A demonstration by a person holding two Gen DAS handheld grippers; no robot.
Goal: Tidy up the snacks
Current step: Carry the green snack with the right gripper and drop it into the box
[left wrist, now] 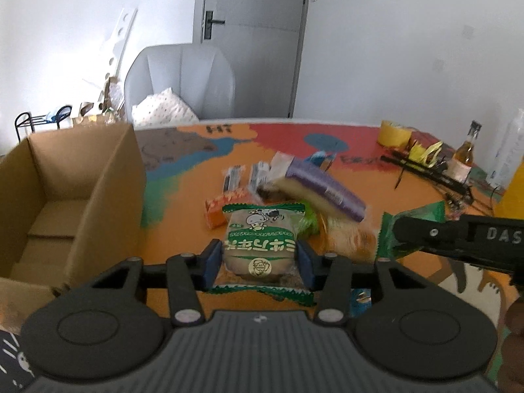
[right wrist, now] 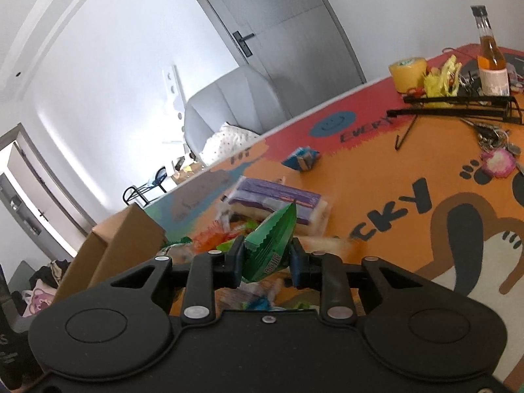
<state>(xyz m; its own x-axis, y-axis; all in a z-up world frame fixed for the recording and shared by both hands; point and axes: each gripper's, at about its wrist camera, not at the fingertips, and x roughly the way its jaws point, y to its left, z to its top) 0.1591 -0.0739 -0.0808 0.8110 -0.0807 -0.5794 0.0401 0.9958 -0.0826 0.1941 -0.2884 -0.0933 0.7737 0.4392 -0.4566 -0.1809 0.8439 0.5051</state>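
Snack bun packet [left wrist: 260, 245] pinched in left claw [left wrist: 260, 260]; right claw [right wrist: 267, 258] clamps green wrapper [right wrist: 271, 245] above the worktop [right wrist: 376, 163].

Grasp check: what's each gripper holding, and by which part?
Left gripper: green bread packet, by its long sides. Right gripper: green packet, pinched near its serrated end.

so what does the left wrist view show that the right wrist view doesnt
Only the left wrist view shows the open inside of the brown cardboard box and the left tool shut on a green-edged tan bun packet. Only the right wrist view shows the pink fluffy keyring with keys and a black paw print on the mat. Both show the purple-wrapped cake pack, yellow tape roll, amber glass bottle, orange printed table mat, and the right tool shut on a green foil packet.
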